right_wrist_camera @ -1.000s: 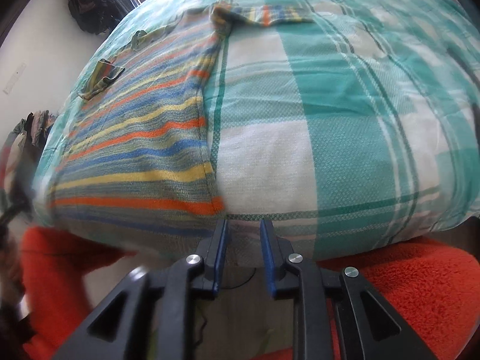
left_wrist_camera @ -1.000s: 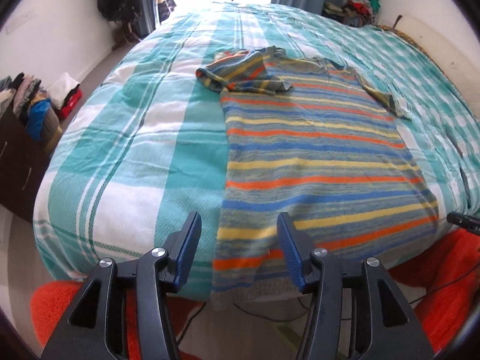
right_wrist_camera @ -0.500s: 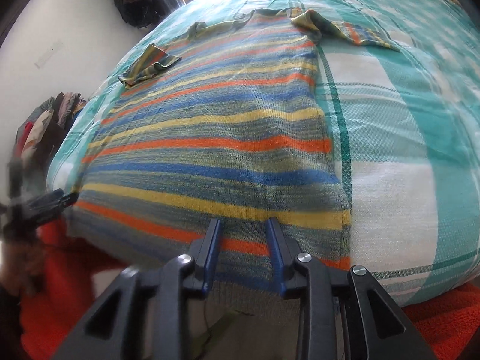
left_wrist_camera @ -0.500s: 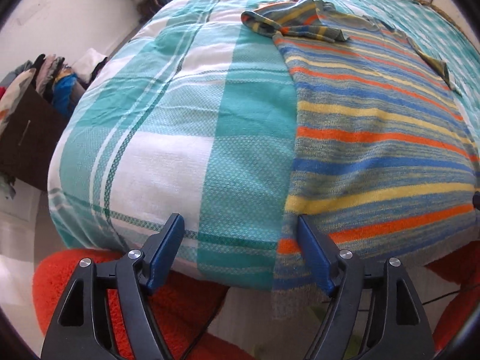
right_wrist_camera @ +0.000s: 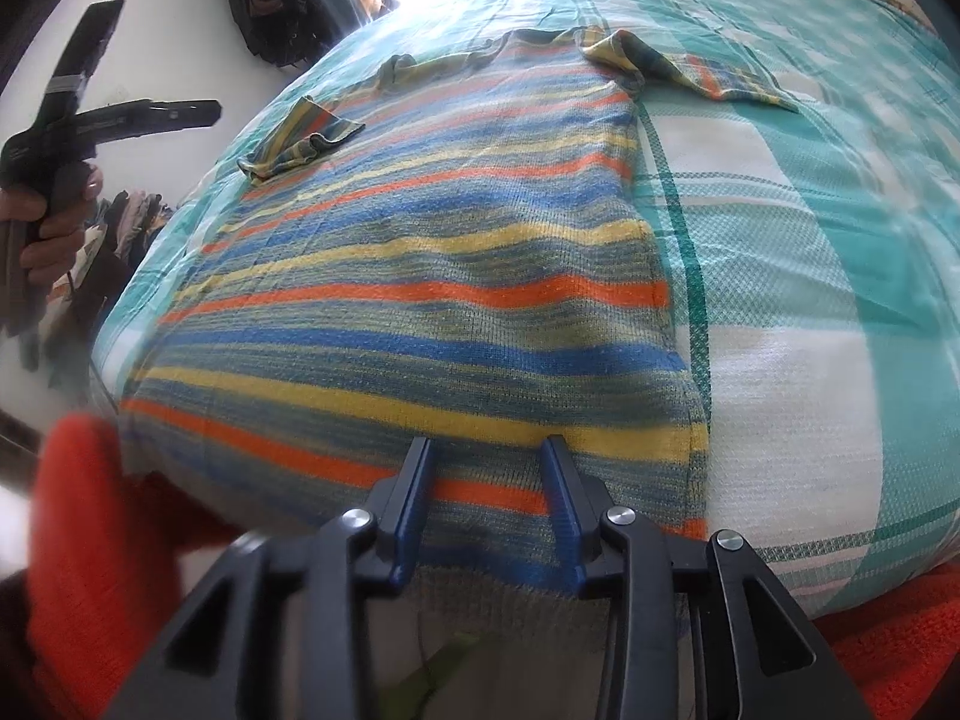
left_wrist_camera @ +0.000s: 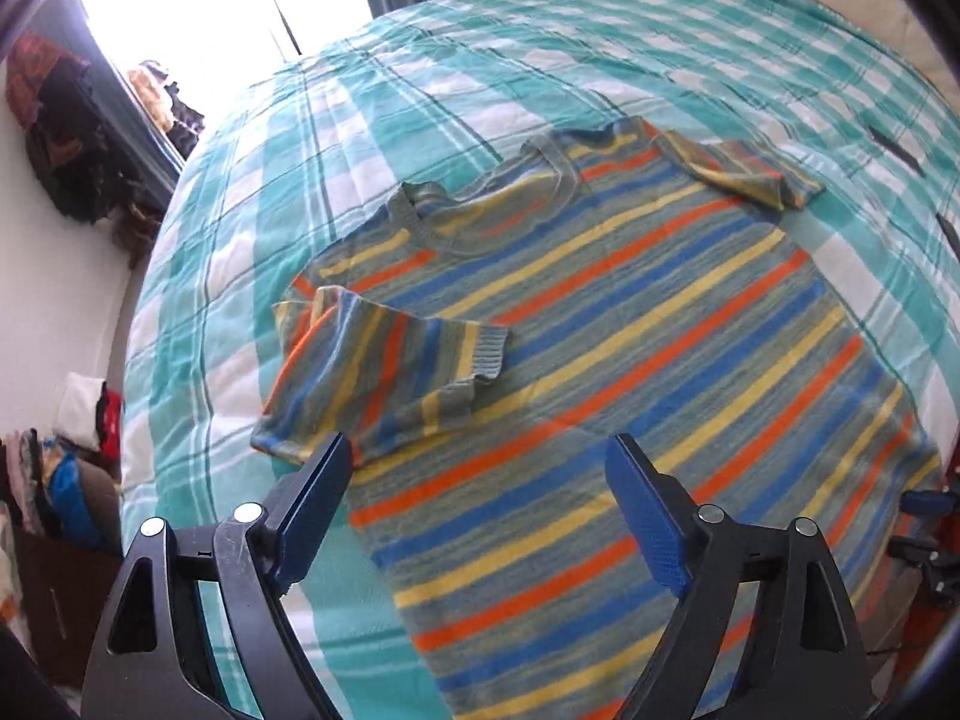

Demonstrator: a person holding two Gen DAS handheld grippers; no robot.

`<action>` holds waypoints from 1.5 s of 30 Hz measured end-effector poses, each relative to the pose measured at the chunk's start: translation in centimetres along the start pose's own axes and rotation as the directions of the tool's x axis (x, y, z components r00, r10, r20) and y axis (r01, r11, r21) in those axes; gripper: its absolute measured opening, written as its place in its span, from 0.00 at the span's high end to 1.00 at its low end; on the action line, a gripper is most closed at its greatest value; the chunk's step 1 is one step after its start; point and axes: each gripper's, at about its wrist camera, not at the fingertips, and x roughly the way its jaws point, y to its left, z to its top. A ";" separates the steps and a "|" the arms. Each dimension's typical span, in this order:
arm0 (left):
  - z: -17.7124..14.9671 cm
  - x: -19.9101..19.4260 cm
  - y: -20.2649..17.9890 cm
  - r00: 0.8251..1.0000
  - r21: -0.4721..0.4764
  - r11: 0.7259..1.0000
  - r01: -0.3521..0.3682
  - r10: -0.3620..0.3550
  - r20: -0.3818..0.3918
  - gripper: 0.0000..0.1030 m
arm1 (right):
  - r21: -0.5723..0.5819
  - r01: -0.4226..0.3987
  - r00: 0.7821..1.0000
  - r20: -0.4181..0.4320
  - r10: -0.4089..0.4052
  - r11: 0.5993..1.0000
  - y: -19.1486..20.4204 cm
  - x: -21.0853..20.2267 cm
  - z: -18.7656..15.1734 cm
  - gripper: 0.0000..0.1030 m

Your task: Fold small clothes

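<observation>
Striped shirt (left_wrist_camera: 630, 324) is laid flat on checked bedspread (left_wrist_camera: 372, 120), hem at near edge. Left gripper (left_wrist_camera: 477, 480) is held wide open, empty, above shirt; jaws just opened further. Right gripper (right_wrist_camera: 486, 468) is partly open at hem, jaws just opening, nothing gripped.

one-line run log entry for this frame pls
phase: pre-fold | striped sweater: flat on bed, left sleeve folded in | left gripper: open, above sweater, jaws just widened | right gripper: open at hem, nothing pinched

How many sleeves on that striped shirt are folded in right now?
1. The left sleeve is folded inward over the striped T-shirt. The right sleeve still lies out to the side on the checked bedspread.
</observation>
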 end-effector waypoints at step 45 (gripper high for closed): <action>-19.9 -1.3 29.1 0.969 -0.886 0.427 -0.182 0.230 -0.089 0.66 | -0.045 0.080 0.996 0.031 -0.079 0.996 1.3 0.4 -0.4 0.59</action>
